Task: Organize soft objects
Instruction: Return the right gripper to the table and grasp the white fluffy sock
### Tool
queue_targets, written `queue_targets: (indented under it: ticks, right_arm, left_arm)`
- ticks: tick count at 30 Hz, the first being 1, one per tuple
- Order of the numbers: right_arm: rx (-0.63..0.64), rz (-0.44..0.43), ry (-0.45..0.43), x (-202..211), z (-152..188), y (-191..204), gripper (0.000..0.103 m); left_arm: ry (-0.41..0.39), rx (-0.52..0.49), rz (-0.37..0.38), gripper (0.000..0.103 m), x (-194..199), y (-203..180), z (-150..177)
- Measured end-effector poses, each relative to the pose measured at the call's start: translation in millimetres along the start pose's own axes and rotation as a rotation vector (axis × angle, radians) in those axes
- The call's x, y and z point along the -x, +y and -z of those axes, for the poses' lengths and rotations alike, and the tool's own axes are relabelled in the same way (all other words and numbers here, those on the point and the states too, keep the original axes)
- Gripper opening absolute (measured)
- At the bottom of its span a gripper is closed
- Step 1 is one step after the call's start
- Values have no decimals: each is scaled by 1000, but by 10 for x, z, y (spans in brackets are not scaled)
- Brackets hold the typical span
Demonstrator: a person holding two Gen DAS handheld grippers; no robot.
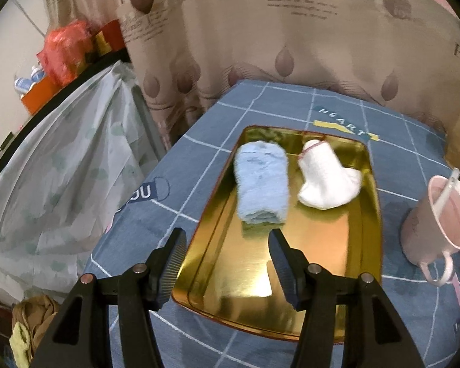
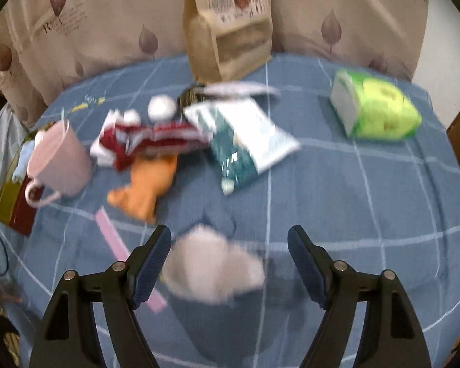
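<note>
In the left wrist view a gold tray [image 1: 362, 214] lies on the blue checked tablecloth. It holds a rolled light-blue towel [image 1: 260, 184] and a white sock with red trim [image 1: 328, 181], side by side. My left gripper [image 1: 227, 234] hangs open over the tray's near end, just short of the towel, with nothing between its fingers. The right wrist view is blurred. A pale pinkish soft bundle [image 2: 211, 270] lies on the cloth between the fingers of my right gripper [image 2: 229, 233]. The jaws stand wide: the left finger is close to the bundle, the right one apart from it.
A pink cup [image 2: 58, 162] stands beside the tray's edge [image 2: 6, 202]. Behind it lie a red-and-white soft item [image 2: 144, 138], an orange plush toy [image 2: 144, 184], a teal-and-white packet [image 2: 245, 141], a green tissue pack [image 2: 374, 110] and a brown paper bag [image 2: 227, 21]. A curtain hangs behind the table.
</note>
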State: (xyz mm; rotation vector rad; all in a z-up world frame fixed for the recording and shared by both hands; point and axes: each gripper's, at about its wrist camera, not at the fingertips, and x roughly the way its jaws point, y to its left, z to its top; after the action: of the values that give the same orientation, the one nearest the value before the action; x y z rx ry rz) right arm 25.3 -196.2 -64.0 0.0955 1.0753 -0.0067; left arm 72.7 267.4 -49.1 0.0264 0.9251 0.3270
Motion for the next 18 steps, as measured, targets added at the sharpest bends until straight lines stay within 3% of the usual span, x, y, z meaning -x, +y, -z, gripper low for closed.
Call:
queue_targets:
  ticks: [11, 14, 18]
  right_arm:
    - [-9, -63, 15, -197, 236, 37, 80]
    - [-9, -72, 2, -236, 241, 35, 69]
    - [-7, -76, -23, -219, 254, 20, 62]
  left_arm:
    - [-55, -133, 100, 57, 399, -486, 69]
    - [-54, -180, 150, 57, 498, -706, 114]
    - [-55, -254, 205, 57, 617, -1078, 176]
